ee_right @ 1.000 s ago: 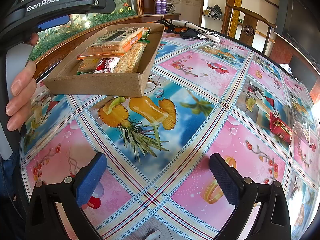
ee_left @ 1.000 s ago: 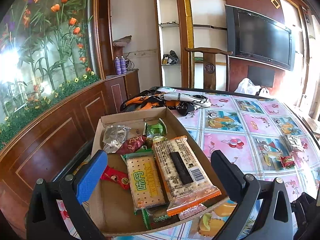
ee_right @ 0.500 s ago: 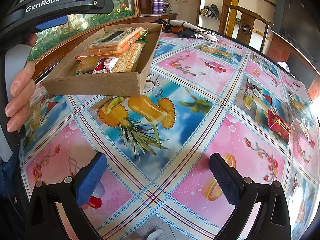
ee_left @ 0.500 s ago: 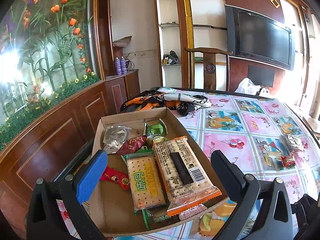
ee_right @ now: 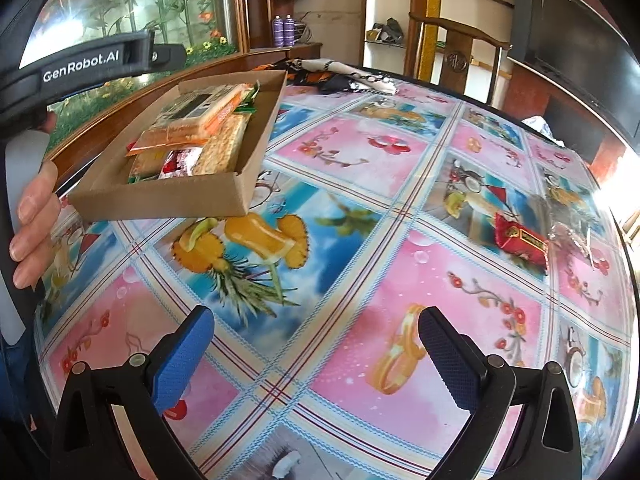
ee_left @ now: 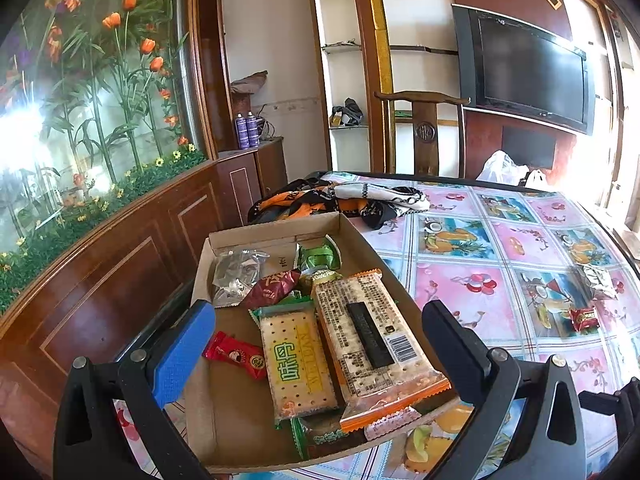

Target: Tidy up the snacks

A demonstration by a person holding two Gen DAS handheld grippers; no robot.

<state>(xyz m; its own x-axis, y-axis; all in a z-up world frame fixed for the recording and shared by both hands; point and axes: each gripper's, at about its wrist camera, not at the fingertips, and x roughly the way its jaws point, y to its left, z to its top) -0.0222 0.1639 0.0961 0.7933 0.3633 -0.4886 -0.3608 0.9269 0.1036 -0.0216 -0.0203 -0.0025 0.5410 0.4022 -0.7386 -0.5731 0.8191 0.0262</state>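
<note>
Left gripper (ee_left: 316, 340) is hovering over the box (ee_left: 240, 396), fingers spread wide, gripping nothing. Box is sitting at the table (ee_right: 360, 160) edge, holding cracker packs (ee_left: 366, 348) and small candies (ee_left: 236, 354). Right gripper (ee_right: 314, 354) is also gaping, empty, above the tablecloth. A red candy (ee_right: 520, 238) is lying loose on the table, well apart from the box.

The cardboard tray (ee_right: 168, 196) sits at the table's (ee_right: 360, 280) left edge — cracker packs (ee_left: 296, 360) inside; a wrapped candy (ee_right: 520, 240) lies well apart, right.
</note>
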